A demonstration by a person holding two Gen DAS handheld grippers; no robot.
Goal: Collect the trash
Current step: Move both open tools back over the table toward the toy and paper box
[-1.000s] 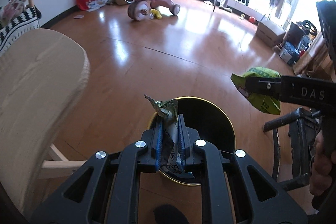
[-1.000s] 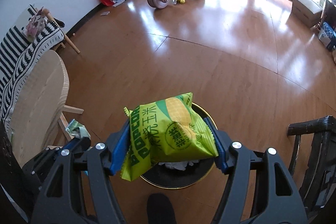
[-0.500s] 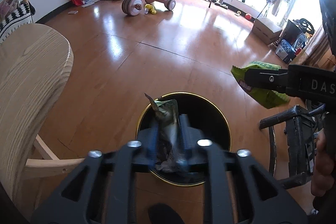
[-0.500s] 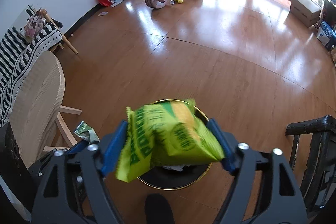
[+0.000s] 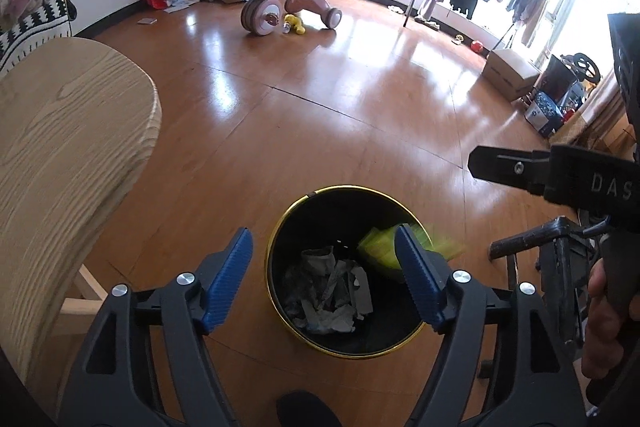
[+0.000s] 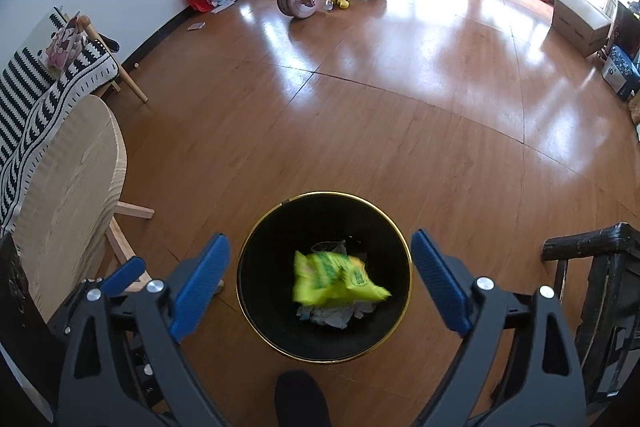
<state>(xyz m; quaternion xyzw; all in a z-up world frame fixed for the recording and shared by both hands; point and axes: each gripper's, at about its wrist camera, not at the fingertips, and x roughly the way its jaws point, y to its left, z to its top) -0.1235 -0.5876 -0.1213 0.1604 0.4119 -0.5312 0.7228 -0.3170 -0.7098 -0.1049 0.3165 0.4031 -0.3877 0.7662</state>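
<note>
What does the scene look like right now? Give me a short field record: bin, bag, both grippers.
bin: black trash bin with gold rim, on wood floor, crumpled paper at the bottom
bag: yellow-green snack bag, blurred, inside the bin mouth, touching neither gripper
left gripper: above the bin, jaws opening, nothing between them
right gripper: above the bin, jaws opening, bag below them
nearby: wooden chair beside the bin

Both wrist views look steeply down; sharing bin (image 5: 344, 353).
</note>
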